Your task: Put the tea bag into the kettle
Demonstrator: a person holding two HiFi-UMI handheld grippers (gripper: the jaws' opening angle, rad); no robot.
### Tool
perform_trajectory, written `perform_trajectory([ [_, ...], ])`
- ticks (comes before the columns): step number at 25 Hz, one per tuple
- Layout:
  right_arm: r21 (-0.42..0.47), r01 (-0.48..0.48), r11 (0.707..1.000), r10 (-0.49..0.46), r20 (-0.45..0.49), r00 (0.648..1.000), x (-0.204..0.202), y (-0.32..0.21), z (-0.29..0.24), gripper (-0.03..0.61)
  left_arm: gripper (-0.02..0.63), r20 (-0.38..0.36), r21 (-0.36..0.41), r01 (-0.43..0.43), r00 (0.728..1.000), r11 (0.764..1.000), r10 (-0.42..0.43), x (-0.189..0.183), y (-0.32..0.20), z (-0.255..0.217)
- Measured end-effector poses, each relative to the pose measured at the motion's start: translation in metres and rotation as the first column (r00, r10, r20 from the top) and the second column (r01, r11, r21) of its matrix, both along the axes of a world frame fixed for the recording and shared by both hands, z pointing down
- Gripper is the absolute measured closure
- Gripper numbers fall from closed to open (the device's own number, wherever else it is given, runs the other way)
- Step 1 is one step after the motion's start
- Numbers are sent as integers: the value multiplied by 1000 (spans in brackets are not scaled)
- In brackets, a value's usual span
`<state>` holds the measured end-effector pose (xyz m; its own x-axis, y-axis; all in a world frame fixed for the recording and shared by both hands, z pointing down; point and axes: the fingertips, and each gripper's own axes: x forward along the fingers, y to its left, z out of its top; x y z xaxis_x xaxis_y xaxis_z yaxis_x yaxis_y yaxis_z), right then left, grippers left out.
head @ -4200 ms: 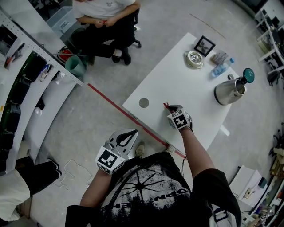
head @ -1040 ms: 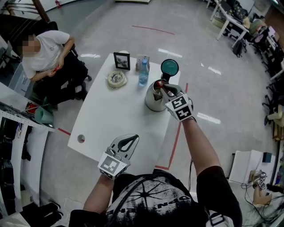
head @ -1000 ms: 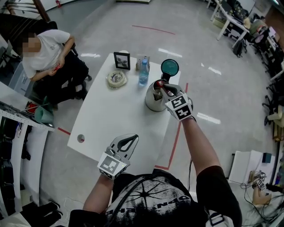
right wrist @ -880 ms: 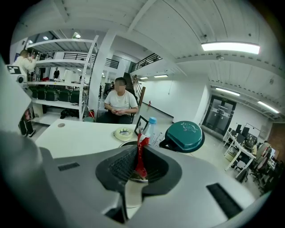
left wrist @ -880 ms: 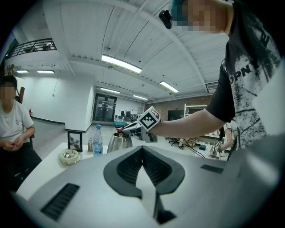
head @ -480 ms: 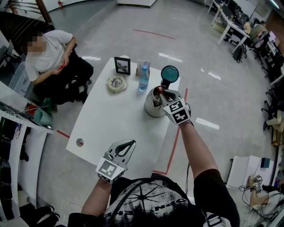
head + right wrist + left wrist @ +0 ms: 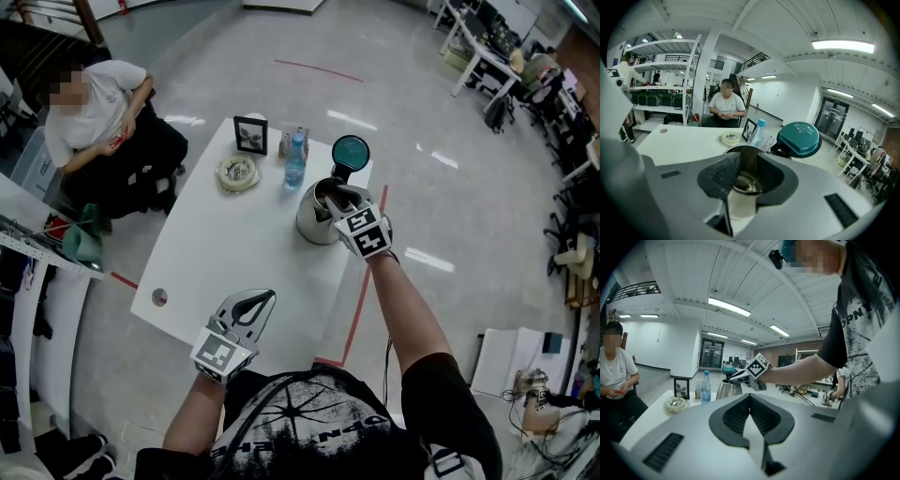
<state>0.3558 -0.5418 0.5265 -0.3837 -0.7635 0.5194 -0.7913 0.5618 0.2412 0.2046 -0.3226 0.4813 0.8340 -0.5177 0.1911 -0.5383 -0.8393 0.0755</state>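
The steel kettle stands near the white table's right edge with its teal lid flipped up. My right gripper hangs right over its mouth. In the right gripper view the jaws are opening; through the gap I look down into the kettle's shiny inside, beside the lid. No tea bag shows between the pads or anywhere else. My left gripper hovers shut at the table's near edge, pointing at the kettle and the right gripper.
A water bottle, a small picture frame and a round tape roll stand at the table's far end. A person sits beyond the far left corner. The table has a round hole near its left corner.
The right gripper's jaws have parted over the kettle's mouth, and the red tag seen at their tips earlier no longer shows. The left gripper has stayed low at the table's near edge.
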Motion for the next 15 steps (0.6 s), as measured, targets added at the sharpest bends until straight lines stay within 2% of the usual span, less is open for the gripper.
perform_trajectory([
  [8,20,0,1000,0,-5,1000,-2,6,-8,465,606,-3,11,0,1000,1000,0,-2,6,-3],
  [12,84,-4,996,4,-1,1000,-7,18,-26,466,606,-14,14,-5,1000,1000,5,-6,11,-10],
  [15,165,-3,986,0,17,1000,-15,40,-49,466,606,-22,18,-24,999,1000,25,-10,16,-10],
])
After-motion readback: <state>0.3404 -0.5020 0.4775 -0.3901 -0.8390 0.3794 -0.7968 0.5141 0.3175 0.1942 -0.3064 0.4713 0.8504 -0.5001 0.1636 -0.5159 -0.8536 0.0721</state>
